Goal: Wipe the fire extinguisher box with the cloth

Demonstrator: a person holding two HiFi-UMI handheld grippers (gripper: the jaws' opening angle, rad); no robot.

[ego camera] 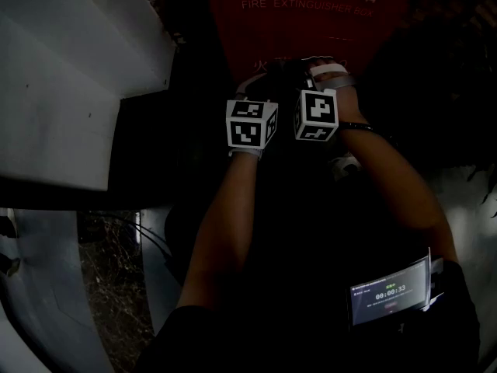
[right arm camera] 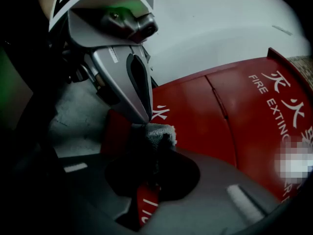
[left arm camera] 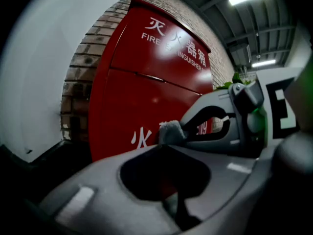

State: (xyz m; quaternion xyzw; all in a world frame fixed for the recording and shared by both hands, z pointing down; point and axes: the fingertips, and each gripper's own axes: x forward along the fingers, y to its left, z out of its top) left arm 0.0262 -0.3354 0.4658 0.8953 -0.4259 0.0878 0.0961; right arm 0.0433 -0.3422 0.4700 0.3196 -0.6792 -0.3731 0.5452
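The red fire extinguisher box (ego camera: pixel 311 22) stands upright in front of me, with white lettering on its door (left arm camera: pixel 146 82); it also fills the right of the right gripper view (right arm camera: pixel 234 126). A small grey cloth (left arm camera: pixel 170 131) is bunched between the tips of both grippers, just in front of the door. My left gripper (left arm camera: pixel 164 143) is shut on the cloth (right arm camera: pixel 157 132). My right gripper (right arm camera: pixel 156 142) pinches the same wad from the other side. In the dark head view the left gripper (ego camera: pixel 272 72) and right gripper (ego camera: pixel 311 68) sit side by side, and the cloth is hidden.
A brick wall (left arm camera: pixel 78 77) frames the box, and a white wall (ego camera: pixel 70 76) runs along the left. A small screen (ego camera: pixel 388 292) is strapped to the person's right forearm. Grey floor (right arm camera: pixel 78 116) lies below.
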